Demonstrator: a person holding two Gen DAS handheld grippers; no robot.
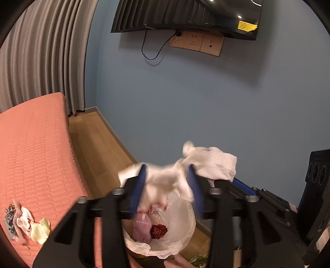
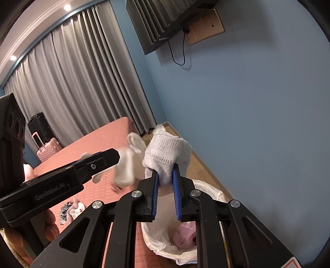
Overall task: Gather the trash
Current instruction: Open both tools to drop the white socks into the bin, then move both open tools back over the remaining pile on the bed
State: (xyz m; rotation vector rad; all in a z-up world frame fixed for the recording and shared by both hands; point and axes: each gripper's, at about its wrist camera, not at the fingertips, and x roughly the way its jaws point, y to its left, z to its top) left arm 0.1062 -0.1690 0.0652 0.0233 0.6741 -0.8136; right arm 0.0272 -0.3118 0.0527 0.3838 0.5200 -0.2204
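Note:
A white knit glove (image 2: pixel 167 154) hangs in the air above a trash bin (image 1: pixel 181 243) lined with a clear bag. My right gripper (image 2: pixel 166 181) is shut on the glove's cuff. My left gripper (image 1: pixel 167 179) stands with its blue pads either side of the blurred glove fingers (image 1: pixel 163 185); the jaws look partly apart. The left gripper also shows in the right wrist view (image 2: pixel 103 158), beside the glove's fingers. The bin holds a pink packet (image 1: pixel 142 226) and a dark red ball (image 1: pixel 158 230). It also shows in the right wrist view (image 2: pixel 208 187).
A salmon bed (image 1: pixel 35 156) lies at the left, with a small heap of scraps (image 1: pixel 26 224) near its front. A blue wall (image 1: pixel 196 99) with a TV (image 1: pixel 185 16) and sockets stands behind. Wood floor (image 1: pixel 99 144) runs between bed and wall. A pink suitcase (image 2: pixel 48 148) stands by grey curtains.

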